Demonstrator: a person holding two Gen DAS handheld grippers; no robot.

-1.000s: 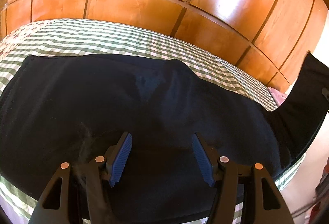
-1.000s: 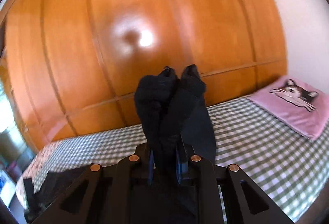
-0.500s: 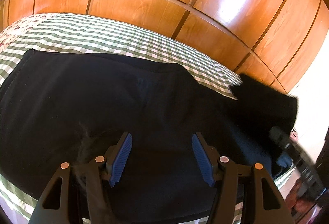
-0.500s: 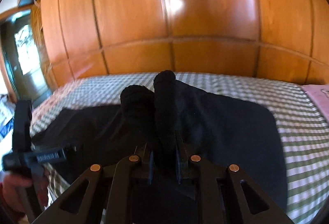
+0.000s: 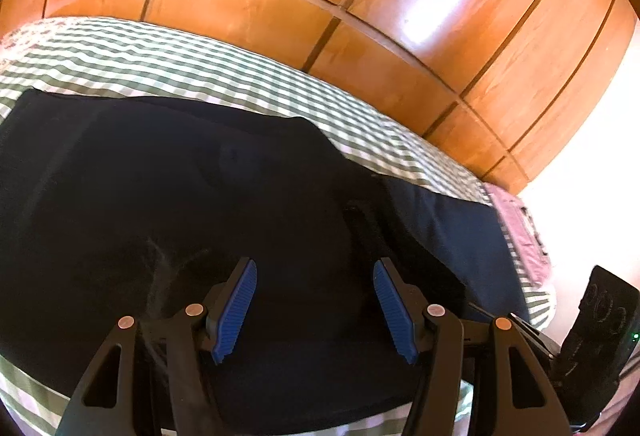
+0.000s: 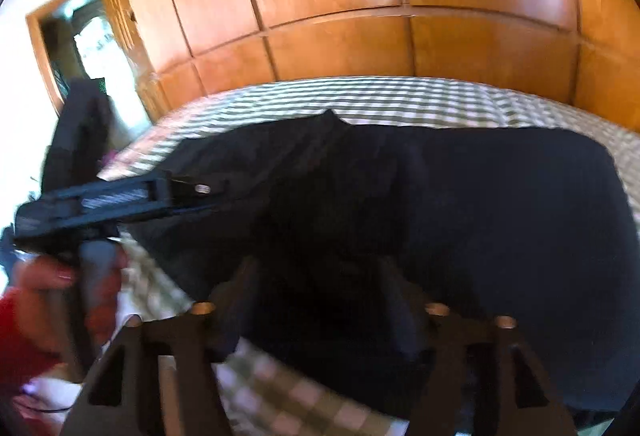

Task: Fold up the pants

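Wood-panelled wardrobe (image 5: 280, 11): fills the background, no bearing on the fold. Bed with green-checked sheet (image 5: 168, 63): the work surface; soft, so pressure from above may drag cloth rather than flatten it. Dark pants (image 5: 192, 187): spread across the sheet in a broad slab, one layer apparently laid over another toward the right, its edge showing as a slightly lighter band; hazard is an uneven fold, since the upper layer's edge does not visibly line up with the lower, and a careless tug could slide it off or bunch it. Pink pillow (image 5: 516, 220): at the bed's far end, clear of the cloth. Left gripper (image 5: 315, 306): blue pads spread apart, nothing between them, poised low over the pants' near part; closing here would likely take several layers at once. Right gripper (image 6: 320, 300): view blurred by motion, fingers appear parted with no cloth held, though this is not certain; a hasty regrasp could snag the wrong ply.
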